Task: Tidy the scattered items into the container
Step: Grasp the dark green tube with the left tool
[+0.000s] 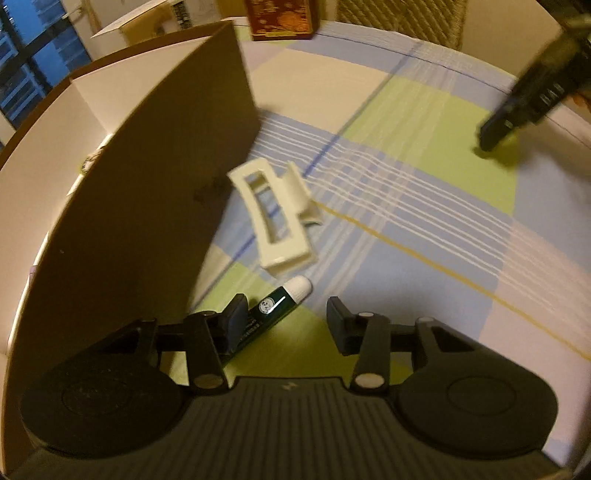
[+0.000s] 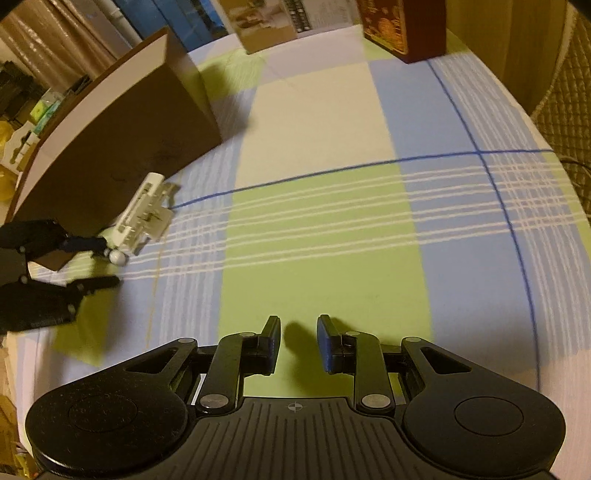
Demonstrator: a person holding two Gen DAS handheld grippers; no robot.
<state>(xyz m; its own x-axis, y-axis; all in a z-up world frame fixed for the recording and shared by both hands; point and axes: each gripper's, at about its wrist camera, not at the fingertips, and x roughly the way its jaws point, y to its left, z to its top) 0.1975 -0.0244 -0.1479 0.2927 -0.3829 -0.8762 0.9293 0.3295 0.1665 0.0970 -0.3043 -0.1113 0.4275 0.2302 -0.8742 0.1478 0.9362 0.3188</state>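
Left tongs: open, the two dark pads set well apart and low over the table — nothing is clamped between them.
Dark green tube with a white cap: lies flat on the cloth, its body passing just beside the inner face of the left pad, its cap pointing away toward the hair clip; whether pad and tube touch cannot be told. In the right wrist view only the white cap shows, peeking out next to the left tongs.
Cream plastic claw hair clip: rests on the cloth just beyond the tube's cap, close against the outer wall of the box; from the right wrist view it appears side-on with its teeth showing.
Brown cardboard box with a white inside: stands on the table at the left, its tall side wall just beside clip and tube; the same box sits at far left of the right wrist view. Both items lie outside it.
Right tongs: open with a narrower gap, empty, hovering above a green square of cloth — well apart from the clip and tube; they appear blurred at the far right of the left wrist view.
Table: covered by a checked cloth of blue, green and cream with white stripes.
Dark red patterned box: stands at the far edge.
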